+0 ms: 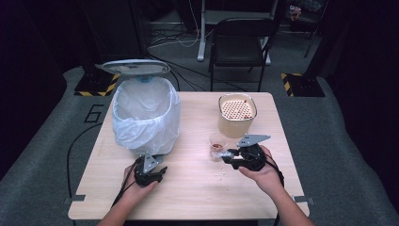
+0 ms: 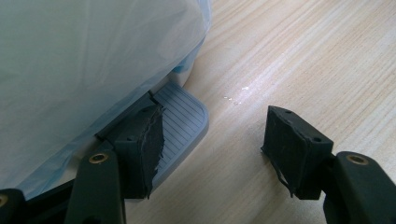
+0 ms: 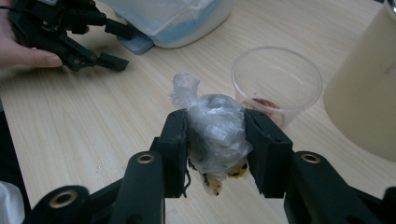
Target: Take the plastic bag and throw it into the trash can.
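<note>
A crumpled plastic wad (image 3: 215,133) (something yellow shows at its underside) sits pinched between the right gripper's (image 3: 215,144) jaws, a clear cup (image 3: 276,84) just beyond, while the left gripper (image 2: 215,144) gapes empty over the bin's pedal (image 2: 182,123).

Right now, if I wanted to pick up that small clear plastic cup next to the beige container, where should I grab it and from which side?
Probably pinch the clear cup by its open rim, one jaw inside, coming from above. It stands upright, and the beige container crowds one side.
</note>
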